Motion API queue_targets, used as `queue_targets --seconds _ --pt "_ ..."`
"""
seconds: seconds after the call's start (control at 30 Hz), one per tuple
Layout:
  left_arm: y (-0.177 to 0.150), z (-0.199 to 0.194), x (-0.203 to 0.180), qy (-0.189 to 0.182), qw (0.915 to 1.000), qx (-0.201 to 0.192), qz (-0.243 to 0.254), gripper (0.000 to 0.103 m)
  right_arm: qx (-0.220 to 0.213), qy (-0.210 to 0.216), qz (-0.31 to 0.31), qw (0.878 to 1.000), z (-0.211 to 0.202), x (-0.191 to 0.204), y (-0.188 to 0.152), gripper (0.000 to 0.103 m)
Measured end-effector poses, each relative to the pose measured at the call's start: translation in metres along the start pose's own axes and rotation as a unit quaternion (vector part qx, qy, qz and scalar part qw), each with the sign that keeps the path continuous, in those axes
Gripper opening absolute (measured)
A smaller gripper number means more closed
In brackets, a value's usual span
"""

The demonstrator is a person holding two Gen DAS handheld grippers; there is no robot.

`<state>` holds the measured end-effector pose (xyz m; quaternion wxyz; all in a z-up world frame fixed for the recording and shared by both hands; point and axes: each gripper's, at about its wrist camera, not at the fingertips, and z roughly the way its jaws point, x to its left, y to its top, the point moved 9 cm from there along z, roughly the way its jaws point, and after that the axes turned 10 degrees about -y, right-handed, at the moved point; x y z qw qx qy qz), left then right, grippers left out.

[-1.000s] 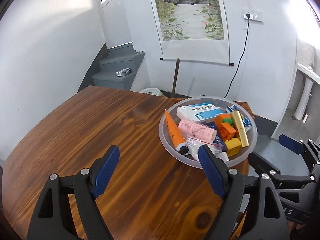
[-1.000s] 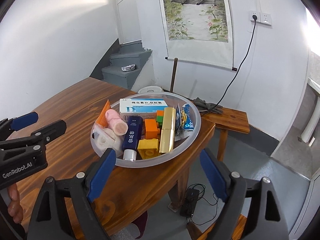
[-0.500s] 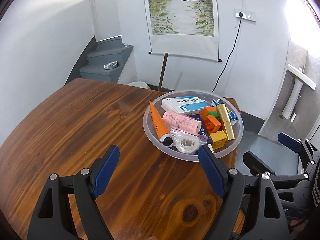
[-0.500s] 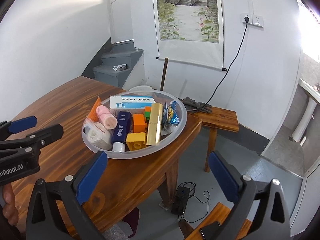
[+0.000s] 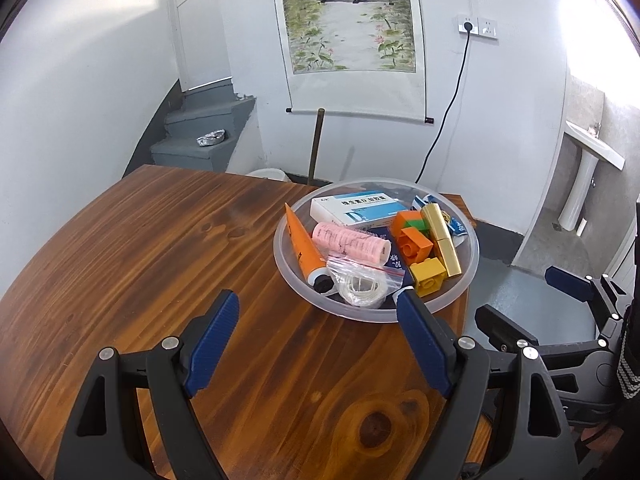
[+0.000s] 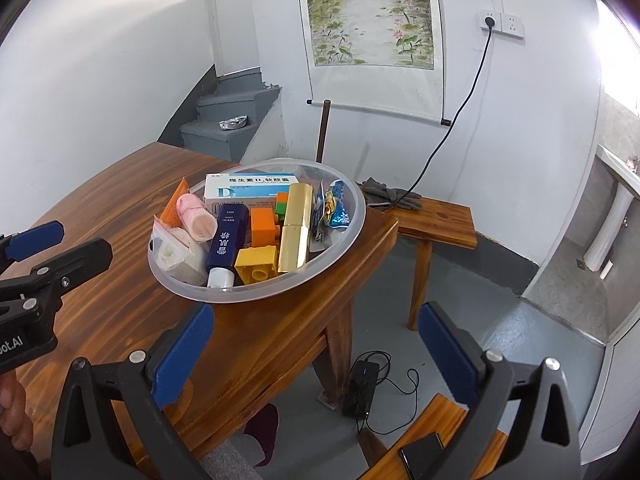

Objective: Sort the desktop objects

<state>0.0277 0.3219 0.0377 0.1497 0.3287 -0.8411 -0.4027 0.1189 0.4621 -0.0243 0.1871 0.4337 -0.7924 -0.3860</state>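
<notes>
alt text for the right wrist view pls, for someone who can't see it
A clear plastic bowl near the corner of a wooden table holds a medicine box, a gold box, a navy tube and toy bricks. The right hand-held gripper hangs open in the foreground, empty; the left hand-held gripper shows at the left edge.

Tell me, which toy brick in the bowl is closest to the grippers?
The yellow brick. It sits at the near rim of the bowl, in front of the orange brick; the green brick lies farthest back.
</notes>
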Motion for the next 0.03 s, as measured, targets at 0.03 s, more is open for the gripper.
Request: queue_targets --seconds 0.03 --pt "-0.0012 0.0010 0.0007 -0.004 1.0000 0.004 -0.002 0.084 0.000 0.000 0.000 1.000 0.0002 0.0000 -0.0003 0.102"
